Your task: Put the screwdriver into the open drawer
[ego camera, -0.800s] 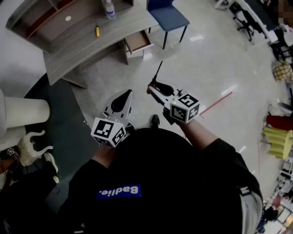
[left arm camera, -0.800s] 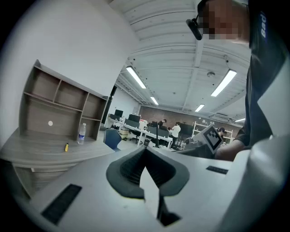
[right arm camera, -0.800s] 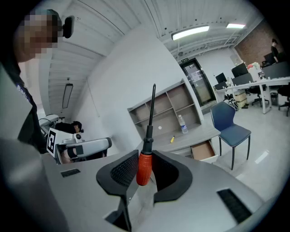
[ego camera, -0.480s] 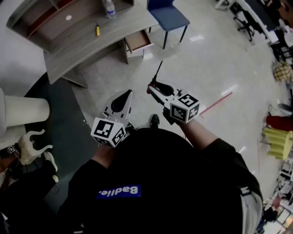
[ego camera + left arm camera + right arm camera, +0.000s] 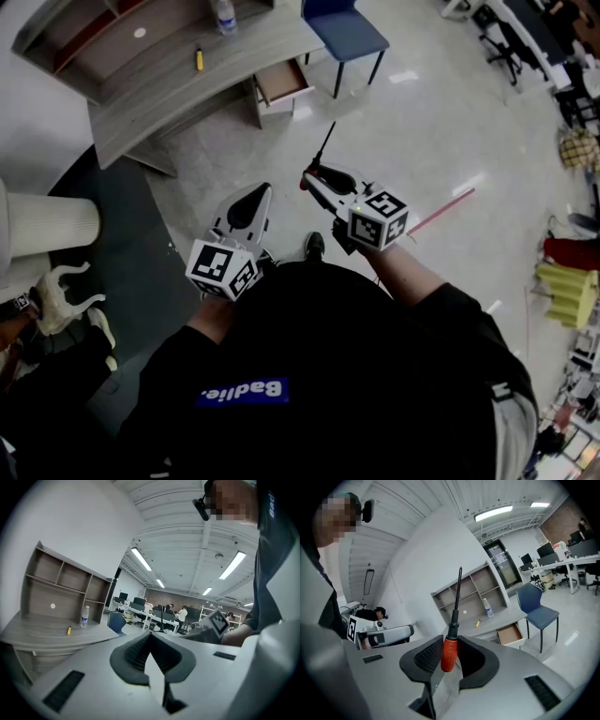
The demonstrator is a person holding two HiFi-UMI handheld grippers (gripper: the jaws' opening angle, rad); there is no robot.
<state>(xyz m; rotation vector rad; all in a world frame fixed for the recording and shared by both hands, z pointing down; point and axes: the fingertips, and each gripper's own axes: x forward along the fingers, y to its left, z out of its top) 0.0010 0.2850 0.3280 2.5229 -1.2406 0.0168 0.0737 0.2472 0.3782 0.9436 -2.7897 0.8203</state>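
Note:
My right gripper (image 5: pixel 309 178) (image 5: pixel 450 652) is shut on a screwdriver (image 5: pixel 451 634) with a red-orange handle; its black shaft (image 5: pixel 323 145) points up and forward. The left gripper (image 5: pixel 251 202) (image 5: pixel 149 656) is shut with nothing in it, held beside the right one at waist height. Far ahead, the open drawer (image 5: pixel 283 82) (image 5: pixel 509 633) sticks out from under the right end of a grey desk (image 5: pixel 187 89) (image 5: pixel 501 620). Both grippers are well short of the desk.
A blue chair (image 5: pixel 342 36) (image 5: pixel 539 606) stands right of the drawer. On the desk lie a small yellow object (image 5: pixel 199 62) (image 5: pixel 69 630) and a water bottle (image 5: pixel 222 17) (image 5: pixel 84 616), with shelves (image 5: pixel 61 581) behind. A red floor line (image 5: pixel 441 214) runs at right.
Hardly anything: the view has shifted a touch and both grippers hold as before, the right one still gripping the screwdriver.

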